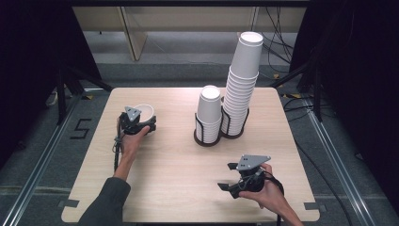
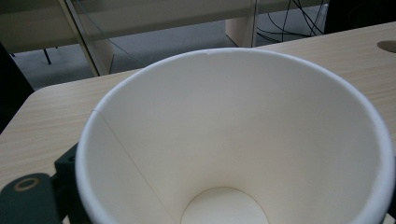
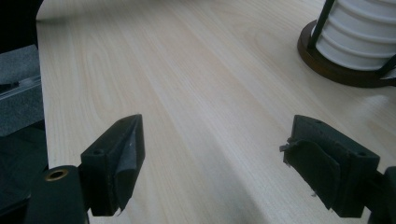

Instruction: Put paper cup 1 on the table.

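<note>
A: The right gripper (image 1: 227, 176) sits nearest, low over the bare table (image 1: 174, 165). Why is it there?

B: Its jaws are spread with nothing between them. I'd say it is parked out of the way while the other hand works.

A: And the left gripper (image 1: 141, 125)?

B: It sits at a single paper cup (image 1: 143, 111), which stands mouth up near the table's left edge. In the left gripper view the cup (image 2: 233, 140) lies between the jaws, one jaw just beside its outer wall. Whether the pads press on it, I cannot tell.

A: Why so far left?

B: Probably to keep it well apart from the short stack (image 1: 209, 113) and the tall stack (image 1: 242, 80), upside down in wire holders farther back, so neither gets knocked
</note>
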`<state>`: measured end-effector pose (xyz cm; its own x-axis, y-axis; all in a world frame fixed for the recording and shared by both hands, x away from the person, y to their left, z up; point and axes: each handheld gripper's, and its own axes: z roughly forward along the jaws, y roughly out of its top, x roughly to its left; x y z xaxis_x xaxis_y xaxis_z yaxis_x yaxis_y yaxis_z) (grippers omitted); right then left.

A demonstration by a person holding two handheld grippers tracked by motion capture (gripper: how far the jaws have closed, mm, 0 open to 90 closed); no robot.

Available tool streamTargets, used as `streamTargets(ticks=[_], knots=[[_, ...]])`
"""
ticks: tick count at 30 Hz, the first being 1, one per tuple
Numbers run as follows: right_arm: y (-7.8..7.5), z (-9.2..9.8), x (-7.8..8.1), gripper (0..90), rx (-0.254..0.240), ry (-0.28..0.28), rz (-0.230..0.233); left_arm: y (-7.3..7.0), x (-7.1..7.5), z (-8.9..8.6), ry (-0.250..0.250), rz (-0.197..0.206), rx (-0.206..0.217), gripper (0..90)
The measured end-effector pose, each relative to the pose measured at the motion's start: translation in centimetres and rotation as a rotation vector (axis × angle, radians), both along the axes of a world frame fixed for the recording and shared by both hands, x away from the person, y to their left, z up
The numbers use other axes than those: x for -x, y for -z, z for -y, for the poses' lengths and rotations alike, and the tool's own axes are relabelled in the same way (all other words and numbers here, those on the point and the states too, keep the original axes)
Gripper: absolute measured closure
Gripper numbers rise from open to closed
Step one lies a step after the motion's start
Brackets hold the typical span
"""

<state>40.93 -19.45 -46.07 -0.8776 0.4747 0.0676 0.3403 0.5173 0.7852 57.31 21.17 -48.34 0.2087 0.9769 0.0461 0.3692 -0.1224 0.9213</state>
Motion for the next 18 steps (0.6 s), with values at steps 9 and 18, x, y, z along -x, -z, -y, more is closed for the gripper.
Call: streamTargets(ticks=[9, 18], knots=[[0.0, -0.1, 0.1, 20.1, 0.002, -0.003, -0.002, 0.7, 0.7, -0.6, 0.021, -0.02, 0.033, 11.0], [0.1, -0.2, 0.1, 20.3, 0.007, -0.009, -0.007, 0.7, 1.3, -1.3, 0.058, -0.063, 0.038, 12.3]])
